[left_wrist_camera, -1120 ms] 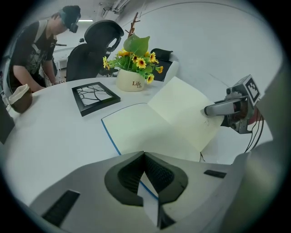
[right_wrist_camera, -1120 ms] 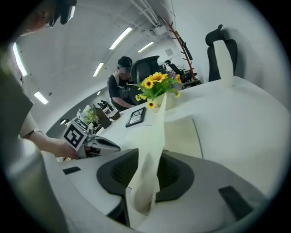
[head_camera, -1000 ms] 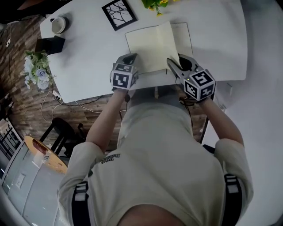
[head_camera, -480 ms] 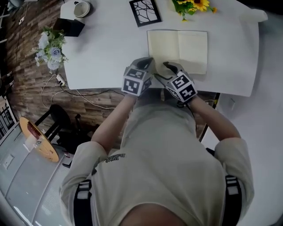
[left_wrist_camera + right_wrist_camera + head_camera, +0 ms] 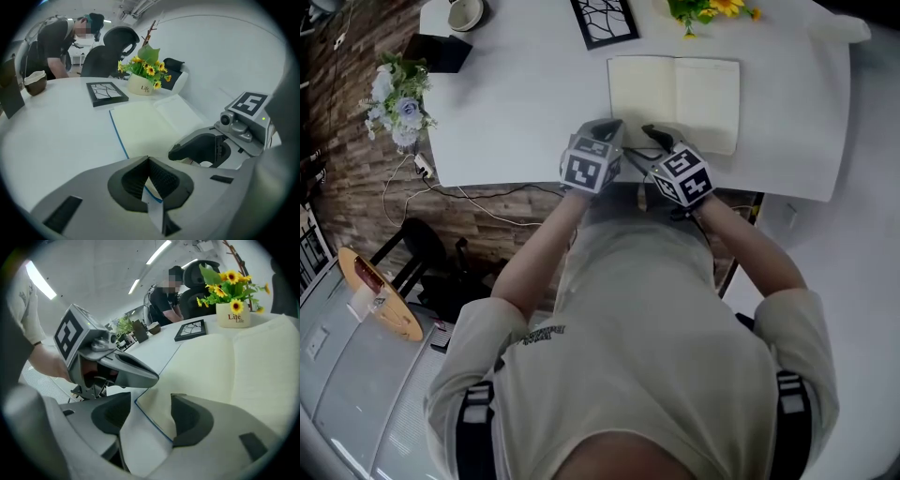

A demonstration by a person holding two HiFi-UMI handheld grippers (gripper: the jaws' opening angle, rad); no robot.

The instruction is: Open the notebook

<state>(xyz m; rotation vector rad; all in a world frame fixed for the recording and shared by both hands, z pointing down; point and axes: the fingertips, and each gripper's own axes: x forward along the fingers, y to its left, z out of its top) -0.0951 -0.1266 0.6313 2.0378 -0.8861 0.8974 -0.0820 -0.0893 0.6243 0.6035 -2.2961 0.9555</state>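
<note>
A white table [image 5: 516, 103] fills the upper part of the head view, and the person leans over its near edge with both arms stretched forward. On it the notebook [image 5: 675, 89] lies open and flat, two blank cream pages facing up and a thin blue cover edge showing along its left side. It sits towards the table's right half, with the near edge on one side and the ornaments on the other. The two grippers are close together at its near left corner. The left gripper [image 5: 147, 160] has its jaws pressed together, pads meeting at the tips with nothing pinched between them, and it hangs just left of that corner. The right gripper [image 5: 150, 397] has just been opening and its jaws now stand spread wide. The blue-edged corner of the left page shows in the gap, but neither pad presses on it. Beyond the notebook stand a black picture frame [image 5: 605, 21] with a branch pattern and a white pot of sunflowers [image 5: 139, 85] – and, off at the far left corner, a small bowl [image 5: 467, 13].
</note>
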